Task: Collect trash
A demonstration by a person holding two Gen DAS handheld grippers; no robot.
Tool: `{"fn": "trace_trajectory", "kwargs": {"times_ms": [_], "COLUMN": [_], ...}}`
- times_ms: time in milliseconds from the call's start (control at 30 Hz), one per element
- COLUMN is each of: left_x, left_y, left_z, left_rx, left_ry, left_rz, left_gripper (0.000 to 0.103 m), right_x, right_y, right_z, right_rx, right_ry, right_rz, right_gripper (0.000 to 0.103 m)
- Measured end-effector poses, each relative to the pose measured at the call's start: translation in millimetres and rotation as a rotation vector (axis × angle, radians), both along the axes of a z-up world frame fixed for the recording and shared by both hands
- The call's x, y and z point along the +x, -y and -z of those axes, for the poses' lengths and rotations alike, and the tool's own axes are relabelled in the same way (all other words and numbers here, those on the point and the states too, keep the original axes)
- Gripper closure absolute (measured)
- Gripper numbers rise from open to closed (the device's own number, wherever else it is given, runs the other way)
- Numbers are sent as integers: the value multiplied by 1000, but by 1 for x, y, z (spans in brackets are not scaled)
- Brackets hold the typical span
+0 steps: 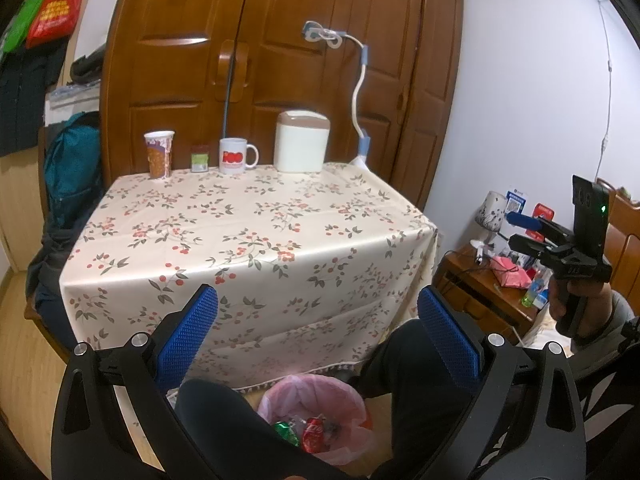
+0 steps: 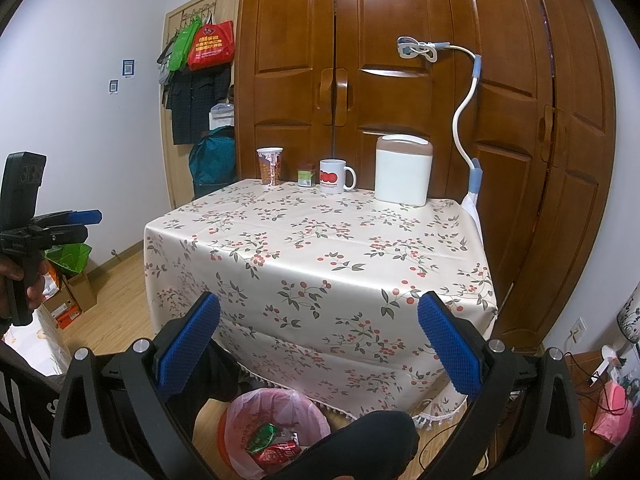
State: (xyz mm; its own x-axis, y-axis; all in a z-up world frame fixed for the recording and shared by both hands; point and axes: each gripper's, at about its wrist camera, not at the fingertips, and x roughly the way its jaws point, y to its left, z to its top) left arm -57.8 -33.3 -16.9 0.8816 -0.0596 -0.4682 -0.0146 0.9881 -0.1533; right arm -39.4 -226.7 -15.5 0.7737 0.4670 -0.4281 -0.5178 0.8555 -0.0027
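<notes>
Against the wardrobe doors point(image 2: 400, 60), cups line the counter point(image 2: 320, 248) edge; its middle lies bare. Both hand-held grippers, left hand-held gripper point(image 1: 318, 320) and right hand-held gripper point(image 2: 318, 320), hang agape and empty above the pink-lined bin point(image 2: 276, 412) (wrappers already inside), probably between drops.

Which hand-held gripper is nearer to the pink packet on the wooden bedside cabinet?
Right. The right hand-held gripper is left of the pink packet; the left hand-held gripper is farther left, beyond it.

Left wrist view: looks forward over its blue fingers point(image 1: 188, 332), from the desk's point(image 1: 248, 216) near left, facing the wardrobe point(image 1: 280, 40). Right wrist view: same heading, from the near right. Both views share the desk, the wardrobe and the bin point(image 2: 276, 428) below.
</notes>
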Motion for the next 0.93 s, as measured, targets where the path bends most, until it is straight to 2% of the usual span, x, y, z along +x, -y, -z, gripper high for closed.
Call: {"fn": "trace_trajectory", "kwargs": {"times_ms": [933], "left_x": [4], "left_y": [-1], "left_z": [-3], "left_rx": [8], "left_ry": [-4], "left_rz": [-8], "left_gripper": [6], "right_x": [1], "right_y": [1], "right_z": [-2], "right_rx": [2], "right_ry": [3], "right_rz": [2], "right_gripper": [5]}}
